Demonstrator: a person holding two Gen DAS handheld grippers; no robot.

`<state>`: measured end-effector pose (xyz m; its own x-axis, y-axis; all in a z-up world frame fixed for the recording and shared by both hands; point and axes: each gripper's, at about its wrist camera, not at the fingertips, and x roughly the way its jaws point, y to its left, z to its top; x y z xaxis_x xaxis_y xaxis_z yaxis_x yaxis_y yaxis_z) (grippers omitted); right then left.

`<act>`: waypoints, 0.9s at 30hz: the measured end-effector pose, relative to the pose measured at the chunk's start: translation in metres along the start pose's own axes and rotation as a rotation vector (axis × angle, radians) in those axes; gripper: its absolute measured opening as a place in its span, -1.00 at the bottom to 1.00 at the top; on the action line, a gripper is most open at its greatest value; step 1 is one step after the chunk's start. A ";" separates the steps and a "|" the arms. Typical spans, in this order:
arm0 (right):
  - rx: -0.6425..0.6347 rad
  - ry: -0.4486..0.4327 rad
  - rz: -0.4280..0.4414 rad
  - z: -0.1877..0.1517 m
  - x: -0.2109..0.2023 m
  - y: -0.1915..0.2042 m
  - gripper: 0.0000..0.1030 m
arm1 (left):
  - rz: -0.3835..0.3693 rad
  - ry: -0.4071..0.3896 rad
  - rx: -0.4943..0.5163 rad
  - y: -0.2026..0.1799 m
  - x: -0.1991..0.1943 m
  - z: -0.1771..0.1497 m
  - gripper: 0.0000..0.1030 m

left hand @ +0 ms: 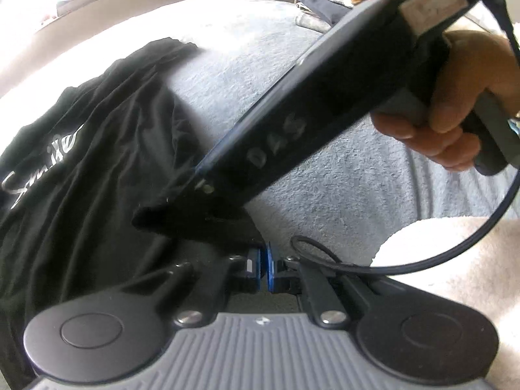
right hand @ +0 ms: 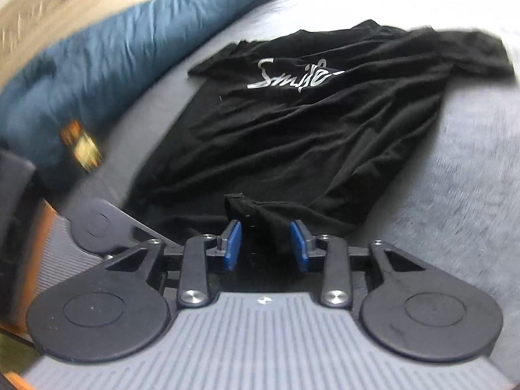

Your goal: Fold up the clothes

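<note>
Grey bedding (right hand: 455,178) carries our black shirt (right hand: 308,130), spread for folding. Left gripper (left hand: 264,268) is pinched closed, seemingly empty; right gripper (right hand: 266,243) stands narrow around the hem (right hand: 250,209), perhaps unpinched.

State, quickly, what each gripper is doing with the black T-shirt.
Left gripper: shut; no cloth visible between its pads.
Right gripper: jaws apart around a bunched fold of the black T-shirt; firm grip unclear.

Strong daylight floods in from the upper left of the left wrist view, blowing the bed cover (left hand: 107,74) out to white; the black shirt (left hand: 97,169) loses its folds in deep shadow; the right wrist view is motion-blurred, worst at the blue cushion (right hand: 97,48); both views bow at the edges.
</note>
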<state>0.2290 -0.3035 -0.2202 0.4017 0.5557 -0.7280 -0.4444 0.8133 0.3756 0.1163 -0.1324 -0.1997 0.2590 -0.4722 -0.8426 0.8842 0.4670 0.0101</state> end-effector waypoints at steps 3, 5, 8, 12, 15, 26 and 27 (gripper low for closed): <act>-0.034 0.008 -0.065 -0.004 -0.005 0.003 -0.94 | -0.002 0.004 -0.001 -0.002 0.002 0.000 -0.91; 0.008 -0.016 -0.090 -0.009 -0.012 -0.003 -0.99 | -0.008 0.006 0.004 -0.005 0.002 0.001 -0.91; 0.089 -0.046 -0.105 -0.020 -0.026 -0.015 -0.99 | -0.014 0.012 0.031 -0.011 0.006 0.002 -0.90; 0.127 -0.079 -0.083 -0.036 -0.045 -0.020 -0.92 | -0.015 0.022 0.072 -0.020 0.011 0.002 -0.90; 0.142 -0.060 -0.083 -0.044 -0.050 -0.022 -0.89 | -0.013 0.029 0.084 -0.022 0.012 0.002 -0.89; -0.164 -0.088 -0.100 -0.027 -0.038 0.013 -0.42 | 0.004 0.048 0.139 -0.029 0.015 0.003 -0.89; -0.173 -0.081 -0.105 -0.027 -0.035 0.014 -0.42 | 0.003 0.048 0.145 -0.030 0.015 0.002 -0.89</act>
<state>0.1874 -0.3167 -0.2045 0.5134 0.4869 -0.7067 -0.5247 0.8297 0.1904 0.0943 -0.1553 -0.2112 0.2455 -0.4328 -0.8674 0.9313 0.3538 0.0870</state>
